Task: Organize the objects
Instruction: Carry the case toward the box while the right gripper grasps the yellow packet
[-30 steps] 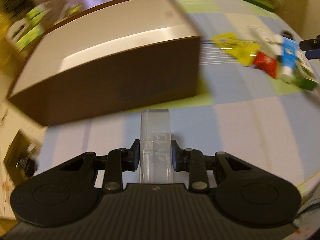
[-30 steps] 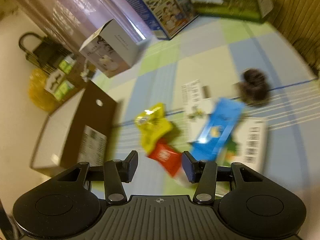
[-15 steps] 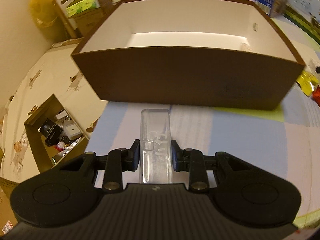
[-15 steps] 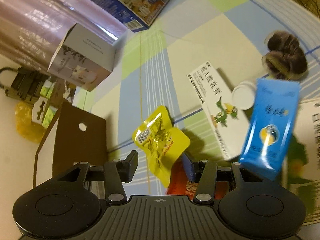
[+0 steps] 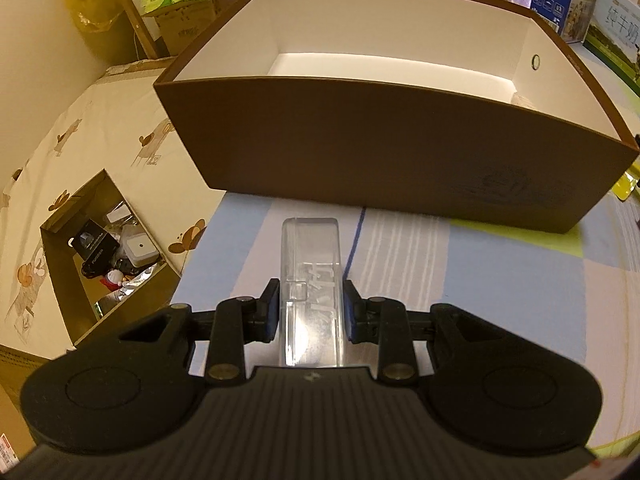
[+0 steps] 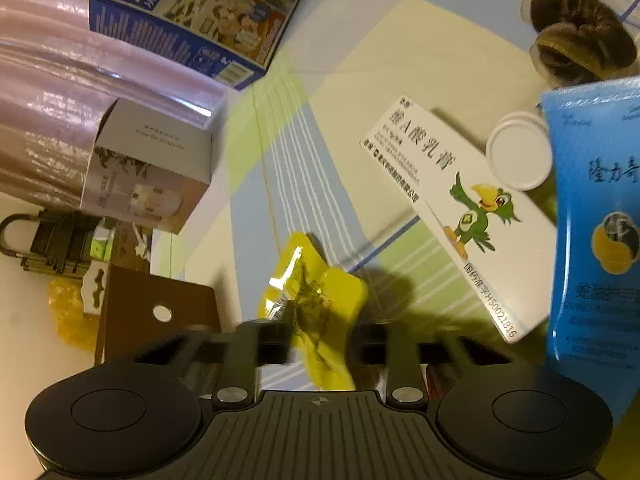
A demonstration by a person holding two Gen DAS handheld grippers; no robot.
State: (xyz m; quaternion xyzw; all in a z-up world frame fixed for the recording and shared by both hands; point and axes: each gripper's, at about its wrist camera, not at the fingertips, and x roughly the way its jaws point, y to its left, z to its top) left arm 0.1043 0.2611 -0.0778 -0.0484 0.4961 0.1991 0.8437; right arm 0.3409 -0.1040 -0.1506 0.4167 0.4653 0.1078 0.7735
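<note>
Left gripper clamped on clear case near brown box; right gripper closing around yellow packet. Thin foil could slip free.

pastel checked tablecloth, cream cartoon-print floor covering, warm yellowish light

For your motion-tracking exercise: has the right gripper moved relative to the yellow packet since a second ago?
Yes. The right gripper has come down toward the yellow packet, which now lies between its closing jaws; a second ago the packet lay ahead of them, farther off.
</note>
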